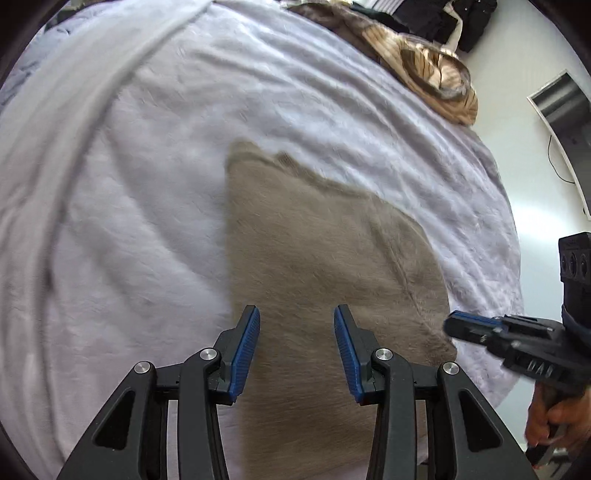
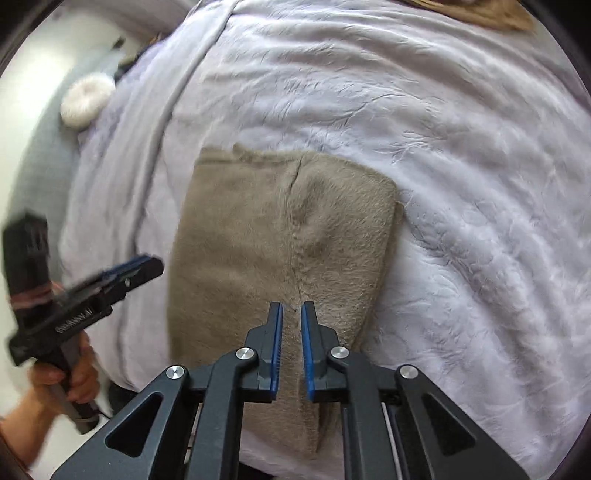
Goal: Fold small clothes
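Observation:
A small taupe fleece garment [image 1: 317, 266] lies flat on a pale lilac blanket [image 1: 129, 221], folded lengthwise with a seam down its middle. My left gripper [image 1: 297, 314] is open and empty, hovering over the garment's near left part. My right gripper [image 2: 291, 310] hovers above the seam of the garment [image 2: 258, 236] with its jaws nearly closed, a narrow gap between them and nothing held. The right gripper also shows in the left wrist view [image 1: 461, 325], at the garment's right edge. The left gripper shows in the right wrist view [image 2: 136, 267], left of the garment.
The blanket [image 2: 461, 184] covers a bed. A striped tan cloth [image 1: 439, 74] and dark clothes [image 1: 443, 18] lie at the bed's far right. A white fluffy round thing [image 2: 86, 99] sits at the far left. White floor [image 1: 517, 122] lies to the right.

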Motion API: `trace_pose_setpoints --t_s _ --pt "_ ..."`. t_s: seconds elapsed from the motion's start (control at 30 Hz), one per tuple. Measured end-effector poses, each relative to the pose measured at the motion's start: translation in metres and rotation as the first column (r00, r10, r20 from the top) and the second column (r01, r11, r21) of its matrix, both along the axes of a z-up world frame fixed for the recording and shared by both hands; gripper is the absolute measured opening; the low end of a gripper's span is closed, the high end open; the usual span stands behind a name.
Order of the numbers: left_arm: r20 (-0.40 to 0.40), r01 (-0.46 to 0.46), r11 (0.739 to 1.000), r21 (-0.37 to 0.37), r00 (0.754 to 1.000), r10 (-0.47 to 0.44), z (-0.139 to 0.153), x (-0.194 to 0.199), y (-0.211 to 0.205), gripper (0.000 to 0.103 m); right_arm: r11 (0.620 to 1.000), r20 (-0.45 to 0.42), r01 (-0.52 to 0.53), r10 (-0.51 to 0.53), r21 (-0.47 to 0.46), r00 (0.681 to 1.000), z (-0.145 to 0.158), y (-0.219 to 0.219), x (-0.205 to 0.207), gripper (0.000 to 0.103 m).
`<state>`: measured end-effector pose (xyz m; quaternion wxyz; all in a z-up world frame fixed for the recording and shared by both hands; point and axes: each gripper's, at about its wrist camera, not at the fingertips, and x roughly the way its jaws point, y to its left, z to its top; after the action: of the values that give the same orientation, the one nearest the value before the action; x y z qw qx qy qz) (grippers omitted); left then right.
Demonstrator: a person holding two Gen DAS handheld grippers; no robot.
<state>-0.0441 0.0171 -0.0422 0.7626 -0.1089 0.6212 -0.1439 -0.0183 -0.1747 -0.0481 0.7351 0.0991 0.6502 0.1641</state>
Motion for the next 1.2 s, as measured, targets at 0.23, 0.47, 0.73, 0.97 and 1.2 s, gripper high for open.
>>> trace_pose_setpoints --t_s 0.23,0.47,0.73,0.97,1.2 --pt "-0.013 0.019 0.999 0.045 1.0 -0.018 -0.018 -0.008 -0.008 0.043 0.995 -0.079 -0.022 0.014 -0.1 0.997 -0.053 -0.006 -0.017 0.009" --pt "-0.026 0.031 0.991 0.133 0.999 -0.028 -0.008 -0.015 -0.015 0.043 0.987 -0.049 -0.069 0.062 -0.146 0.997 -0.057 -0.001 -0.019 0.008" --pt "-0.046 0.007 0.987 0.163 0.999 0.001 0.006 -0.025 -0.007 0.045 0.995 -0.096 0.015 -0.025 -0.103 0.995 -0.035 -0.02 -0.027 0.009" --pt "-0.063 0.003 0.984 0.18 0.998 0.008 0.015 -0.032 -0.006 0.045 0.993 -0.116 0.08 -0.091 -0.092 0.989 -0.019 -0.025 -0.039 0.013" --pt "-0.049 0.02 0.976 0.218 0.999 -0.009 0.022 -0.042 -0.006 0.07 0.987 -0.13 0.133 -0.145 -0.094 0.981 -0.016 -0.031 -0.047 0.013"
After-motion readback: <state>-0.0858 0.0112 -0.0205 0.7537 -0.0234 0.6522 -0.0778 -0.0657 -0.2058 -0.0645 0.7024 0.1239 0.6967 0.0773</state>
